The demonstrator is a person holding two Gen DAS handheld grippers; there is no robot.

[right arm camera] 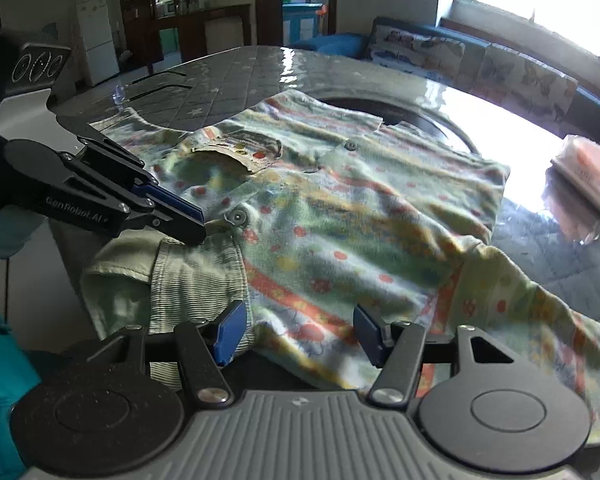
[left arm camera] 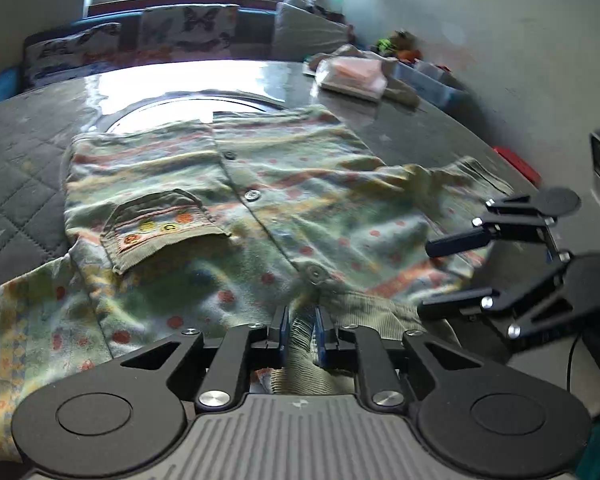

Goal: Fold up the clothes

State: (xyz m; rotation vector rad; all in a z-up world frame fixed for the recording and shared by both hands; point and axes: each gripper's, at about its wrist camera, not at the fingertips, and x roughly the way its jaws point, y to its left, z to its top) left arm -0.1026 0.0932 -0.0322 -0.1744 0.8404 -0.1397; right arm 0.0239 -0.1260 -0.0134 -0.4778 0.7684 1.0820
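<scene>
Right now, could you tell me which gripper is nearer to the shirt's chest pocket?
Left. The left gripper pinches the ribbed collar, just below the pocket; the right gripper hovers open over the shirt's other side.

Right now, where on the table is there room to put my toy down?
Bare quilted table lies beyond the shirt, toward the far rim, and left of the shirt's pocket in the left wrist view. The near edge is crowded: both grippers and the shirt. The tissue pack fills one far corner.

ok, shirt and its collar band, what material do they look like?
Shirt: soft brushed cotton or flannel by its look, matte, fuzzy printed surface that creases loosely. Collar band: ribbed olive fabric, probably fine corduroy; parallel ridges show. Fibre cannot be confirmed.
</scene>
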